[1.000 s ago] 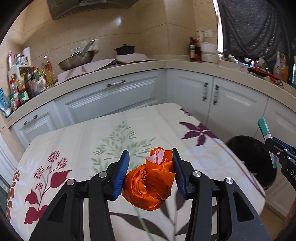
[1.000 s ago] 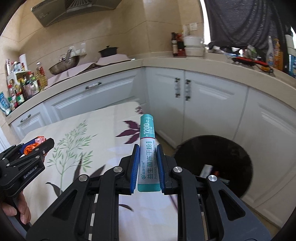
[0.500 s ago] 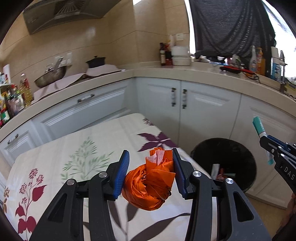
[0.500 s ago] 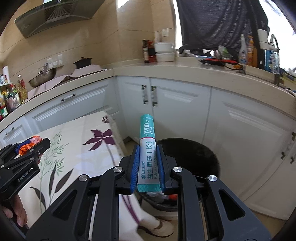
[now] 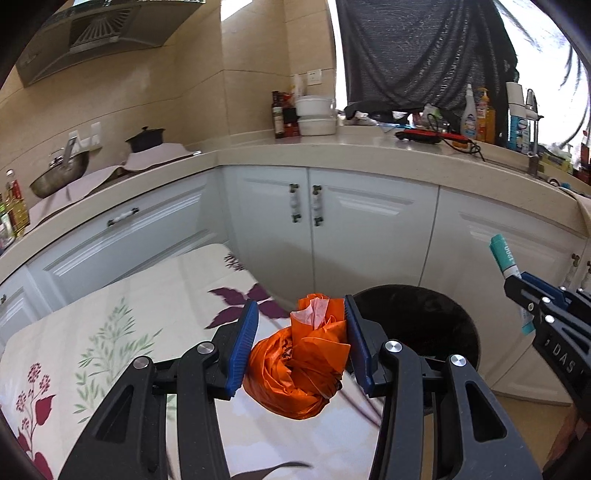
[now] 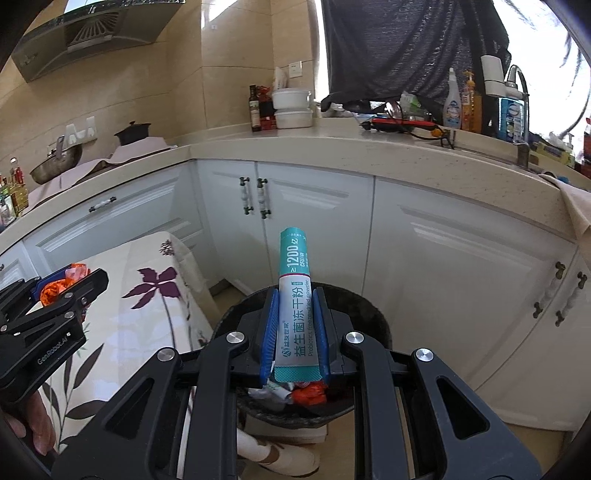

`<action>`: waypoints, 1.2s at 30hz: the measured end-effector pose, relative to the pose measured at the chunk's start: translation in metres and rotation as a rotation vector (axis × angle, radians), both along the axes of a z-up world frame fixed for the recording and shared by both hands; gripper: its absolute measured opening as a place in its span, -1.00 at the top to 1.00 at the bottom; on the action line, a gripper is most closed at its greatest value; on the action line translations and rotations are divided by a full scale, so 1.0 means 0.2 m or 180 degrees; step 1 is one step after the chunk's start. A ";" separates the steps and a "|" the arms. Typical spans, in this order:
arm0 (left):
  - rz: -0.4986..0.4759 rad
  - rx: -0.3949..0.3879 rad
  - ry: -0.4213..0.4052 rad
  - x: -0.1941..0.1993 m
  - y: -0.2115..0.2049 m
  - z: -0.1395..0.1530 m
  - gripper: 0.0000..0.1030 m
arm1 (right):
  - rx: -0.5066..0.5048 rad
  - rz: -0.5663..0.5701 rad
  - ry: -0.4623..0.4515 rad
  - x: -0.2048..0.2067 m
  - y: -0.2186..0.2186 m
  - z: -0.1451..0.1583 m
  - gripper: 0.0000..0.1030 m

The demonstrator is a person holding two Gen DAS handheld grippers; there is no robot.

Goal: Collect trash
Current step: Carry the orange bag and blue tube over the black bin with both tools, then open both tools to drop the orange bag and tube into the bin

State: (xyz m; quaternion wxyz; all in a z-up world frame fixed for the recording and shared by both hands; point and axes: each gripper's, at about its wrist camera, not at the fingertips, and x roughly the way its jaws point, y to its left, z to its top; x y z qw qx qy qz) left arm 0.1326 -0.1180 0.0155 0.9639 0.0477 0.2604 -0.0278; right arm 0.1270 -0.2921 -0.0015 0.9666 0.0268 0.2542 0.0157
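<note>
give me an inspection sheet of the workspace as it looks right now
surface: table with floral cloth, nothing seen lying on the visible part
job's things: crumpled orange wrapper; teal and white sachet; black bin on the floor beside the table, trash already inside
clutter: bottles and stacked white containers on the counter
grippers: left gripper shut on the orange wrapper; right gripper shut on the sachet, above the bin
cables: black cord on the counter
surroundings: white cabinets, range hood, wok, slippered foot by the bin
</note>
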 end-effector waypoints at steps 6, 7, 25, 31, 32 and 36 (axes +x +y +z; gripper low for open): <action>-0.0110 0.0019 -0.0026 0.07 -0.09 -0.01 0.11 | -0.0024 -0.0043 -0.0017 0.05 -0.04 -0.01 0.65; -0.0124 0.0011 -0.0023 0.08 -0.11 -0.01 0.11 | -0.0029 -0.0049 -0.0018 0.06 -0.04 -0.01 0.65; -0.0204 -0.0001 0.0067 0.28 -0.24 -0.12 0.10 | 0.0064 -0.0233 0.0062 0.24 -0.16 -0.12 0.64; -0.0214 0.0027 0.0096 0.34 -0.28 -0.15 0.10 | 0.0089 -0.0278 0.0116 0.30 -0.19 -0.18 0.64; -0.0217 0.0032 0.0099 0.35 -0.29 -0.16 0.10 | 0.0095 -0.0282 0.0129 0.31 -0.20 -0.19 0.64; -0.0215 0.0057 0.0116 0.39 -0.30 -0.18 0.10 | 0.0089 -0.0291 0.0159 0.35 -0.19 -0.22 0.64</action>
